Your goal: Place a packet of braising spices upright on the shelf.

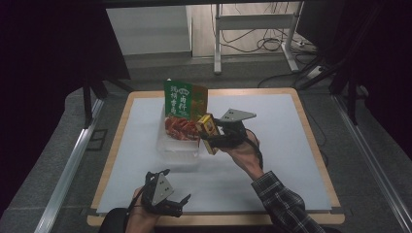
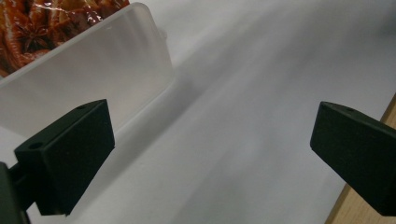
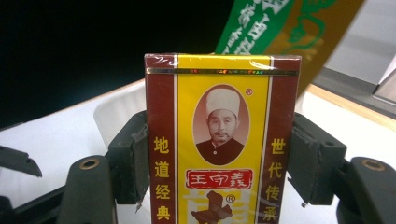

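- My right tool point(image 1: 210, 132) is gripping a small yellow and dark-red box point(image 1: 208, 130), its jaws pressing on the box's two long sides.
- In the right gripper view the box point(image 3: 222, 140) is standing upright between the pads, its printed front facing the camera, with a portrait in an oval and red and yellow lettering below.
- I am holding that box up off the tabletop point(image 1: 272, 145), just beside the right edge of a clear plastic tub point(image 1: 176, 143) that is sitting near the middle of the white sheet.
- A green and orange packet point(image 1: 184, 104) is standing upright in the tub, leaning toward the far side, with a red picture of food on its lower half.
- Behind the box in the right gripper view, the packet's top point(image 3: 280, 28) is slanting up to the right, and the tub's pale rim point(image 3: 116, 109) is curving to the left.
- My left tool point(image 1: 167, 204) is resting low near the front edge of the tabletop, well apart from the tub and the box.
- In the left gripper view its jaws are standing wide apart with nothing between them, just the bare white sheet point(image 2: 243, 140).
- The tub's frosted corner point(image 2: 93, 79) is sitting up and left of that tool's left jaw, the packet's red food print point(image 2: 42, 28) showing above the wall.
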`<state>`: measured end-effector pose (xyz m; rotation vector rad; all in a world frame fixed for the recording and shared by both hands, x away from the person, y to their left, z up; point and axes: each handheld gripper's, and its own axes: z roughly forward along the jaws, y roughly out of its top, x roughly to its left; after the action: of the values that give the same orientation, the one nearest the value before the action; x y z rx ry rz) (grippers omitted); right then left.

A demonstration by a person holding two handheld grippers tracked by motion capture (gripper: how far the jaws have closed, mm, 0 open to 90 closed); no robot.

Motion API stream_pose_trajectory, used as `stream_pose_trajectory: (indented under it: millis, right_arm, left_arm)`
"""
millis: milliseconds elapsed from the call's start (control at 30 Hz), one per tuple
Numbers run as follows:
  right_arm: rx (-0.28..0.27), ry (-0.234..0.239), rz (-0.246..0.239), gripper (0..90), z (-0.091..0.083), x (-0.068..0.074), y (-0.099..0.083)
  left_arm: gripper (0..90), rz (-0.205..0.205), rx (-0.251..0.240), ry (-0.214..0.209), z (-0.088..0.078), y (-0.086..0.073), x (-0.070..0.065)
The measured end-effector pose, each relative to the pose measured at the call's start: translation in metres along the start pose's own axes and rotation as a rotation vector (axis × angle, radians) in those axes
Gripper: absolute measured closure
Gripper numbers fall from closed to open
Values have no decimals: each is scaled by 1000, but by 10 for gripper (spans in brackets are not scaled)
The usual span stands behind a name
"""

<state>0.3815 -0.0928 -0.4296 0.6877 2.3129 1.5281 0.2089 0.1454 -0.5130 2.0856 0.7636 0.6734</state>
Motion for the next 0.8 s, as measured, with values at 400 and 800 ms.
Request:
stream_pose_trajectory:
  millis: [400,800]
  right_arm:
    - [-35,29,-7,319,26,15,6]
    - [-76,39,1,319,48,23,6]
  left_arm:
    - [0,5,-1,-1,1,0,-1]
    - [0,17,3,-5,2,0,-3]
